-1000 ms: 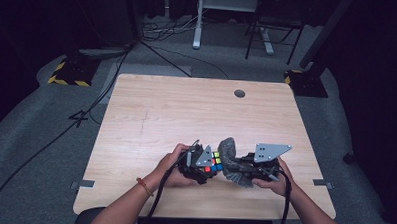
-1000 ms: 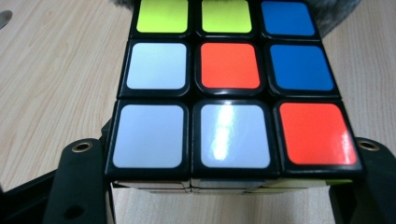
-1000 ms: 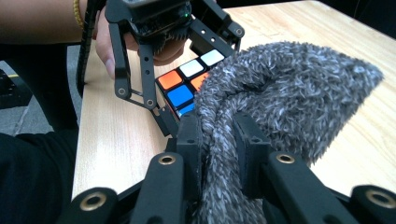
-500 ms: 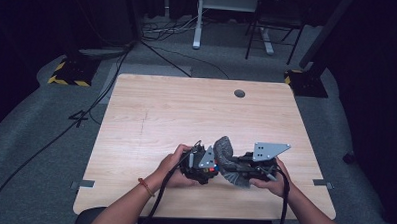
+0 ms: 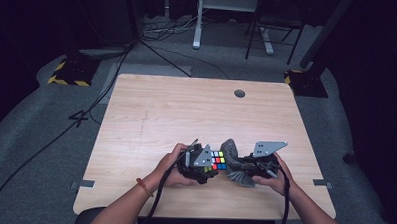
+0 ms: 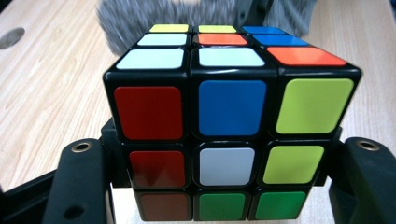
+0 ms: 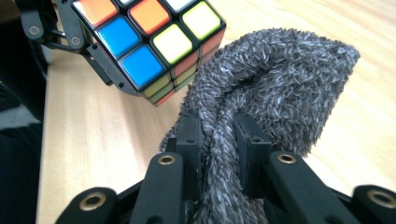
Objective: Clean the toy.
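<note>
A scrambled Rubik's cube (image 5: 217, 160) is held just above the wooden table (image 5: 186, 111) near its front edge, with my left gripper (image 5: 204, 165) shut on it. In the left gripper view the cube (image 6: 229, 112) sits between the two black jaws of my left gripper (image 6: 224, 186), and a grey fuzzy cloth (image 6: 140, 18) is blurred behind it. My right gripper (image 5: 244, 168) is shut on that cloth (image 5: 234, 166). In the right gripper view, the cloth (image 7: 280, 84) is pinched in the gripper (image 7: 219, 140) and bulges up against the cube's (image 7: 154, 37) lower corner.
A round cable hole (image 5: 239, 93) lies in the table's far side. Behind the table are metal desk legs (image 5: 197, 22), a chair base (image 5: 264, 39) and cables on the grey floor. Both forearms come in over the table's front edge.
Half a second ago the cloth lay over the cube's top and hid it. It has since slid off to the right and down, and the coloured top face shows again. The left hand stayed put.
</note>
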A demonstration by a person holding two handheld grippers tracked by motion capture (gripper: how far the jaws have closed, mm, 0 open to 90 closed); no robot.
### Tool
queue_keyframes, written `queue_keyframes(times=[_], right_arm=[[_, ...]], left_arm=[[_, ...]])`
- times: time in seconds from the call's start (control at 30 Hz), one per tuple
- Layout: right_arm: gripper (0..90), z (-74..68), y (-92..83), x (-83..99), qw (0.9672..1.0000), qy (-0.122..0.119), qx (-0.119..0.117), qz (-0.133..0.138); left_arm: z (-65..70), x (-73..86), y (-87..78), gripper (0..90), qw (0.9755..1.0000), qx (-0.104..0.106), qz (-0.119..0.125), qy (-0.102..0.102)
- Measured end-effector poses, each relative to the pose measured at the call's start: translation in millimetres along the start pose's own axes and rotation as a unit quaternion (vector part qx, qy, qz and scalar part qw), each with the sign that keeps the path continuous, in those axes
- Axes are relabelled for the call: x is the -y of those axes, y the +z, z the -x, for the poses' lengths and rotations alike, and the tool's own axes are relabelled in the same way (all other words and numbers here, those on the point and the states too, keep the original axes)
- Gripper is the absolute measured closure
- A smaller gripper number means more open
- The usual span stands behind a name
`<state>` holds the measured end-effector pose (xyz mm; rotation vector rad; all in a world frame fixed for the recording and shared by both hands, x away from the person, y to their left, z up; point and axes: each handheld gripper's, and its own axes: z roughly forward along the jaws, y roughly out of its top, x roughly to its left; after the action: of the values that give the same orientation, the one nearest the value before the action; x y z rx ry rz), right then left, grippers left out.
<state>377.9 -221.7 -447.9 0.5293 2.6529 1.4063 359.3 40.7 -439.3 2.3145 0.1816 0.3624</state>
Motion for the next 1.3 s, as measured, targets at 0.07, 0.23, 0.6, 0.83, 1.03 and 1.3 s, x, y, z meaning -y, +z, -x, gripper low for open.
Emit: queue_keyframes(times=[0.07, 0.23, 0.6, 0.83, 1.03, 1.3], right_arm=[[74.4, -1.4, -0.8, -0.2, 0.9989, 0.005, -0.039, 0.027], [74.7, -11.2, -8.1, -8.4, 0.9941, -0.018, -0.084, 0.066], [74.8, -21.5, -3.4, -16.8, 0.9938, -0.044, -0.081, 0.061], [75.3, -20.5, -2.6, -17.0, 0.9969, -0.049, -0.05, 0.037], [75.3, -5.8, 8.2, -0.9, 0.9995, -0.019, -0.022, -0.01], [75.2, -24.6, -8.8, -20.9, 0.996, -0.049, -0.043, 0.061]], left_arm=[[0.0, -0.1, 1.2, 32.9, 1.0, 0.001, -0.001, 0.001], [0.6, 3.6, 8.6, 32.8, 0.9996, 0.008, -0.027, 0.005], [1.0, 2.4, 14.9, 32.9, 0.9987, 0.004, -0.049, 0.015], [0.7, 1.7, 9.3, 33.4, 0.9991, -0.002, -0.037, 0.02], [2.2, -0.4, 7.4, 33.4, 0.9993, -0.003, -0.031, 0.022], [3.3, -1.3, 13.6, 33.4, 0.9988, 0.001, -0.041, 0.025]])
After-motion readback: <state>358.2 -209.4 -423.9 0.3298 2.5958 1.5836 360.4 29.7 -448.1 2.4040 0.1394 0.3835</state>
